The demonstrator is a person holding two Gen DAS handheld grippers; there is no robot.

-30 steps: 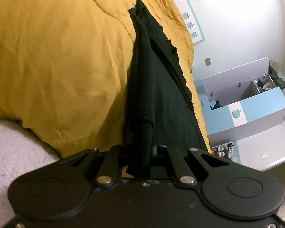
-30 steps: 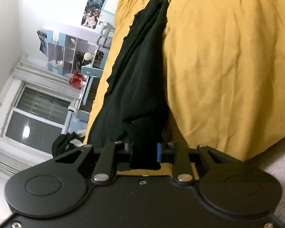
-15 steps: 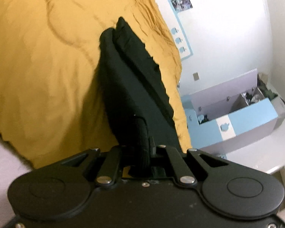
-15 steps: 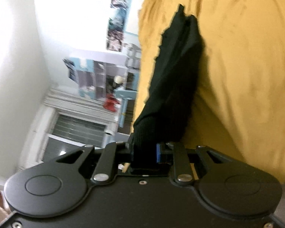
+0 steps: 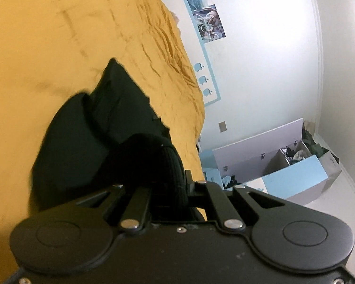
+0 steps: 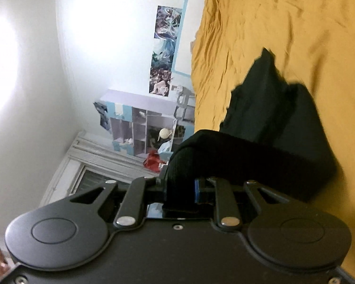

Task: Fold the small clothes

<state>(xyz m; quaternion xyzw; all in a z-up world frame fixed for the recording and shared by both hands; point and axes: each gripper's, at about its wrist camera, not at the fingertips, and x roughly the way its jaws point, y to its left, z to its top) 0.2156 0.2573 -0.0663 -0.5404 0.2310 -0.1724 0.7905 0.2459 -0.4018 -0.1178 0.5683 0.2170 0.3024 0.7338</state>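
Both grippers, left (image 5: 170, 189) and right (image 6: 181, 188), are clamped on the ribbed hem of a black garment (image 5: 94, 132) above the yellow bedspread (image 5: 47, 35), one corner each so the cloth doubles over for folding.

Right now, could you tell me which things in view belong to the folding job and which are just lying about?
Part of the job:
- black knitted garment, gripped at its ribbed edge by both tongs
- left tongs
- right tongs
- mustard-yellow quilted bedspread beneath it

Just lying about:
- open blue-and-white storage chest
- blue-and-white cubby shelf
- posters on the wall
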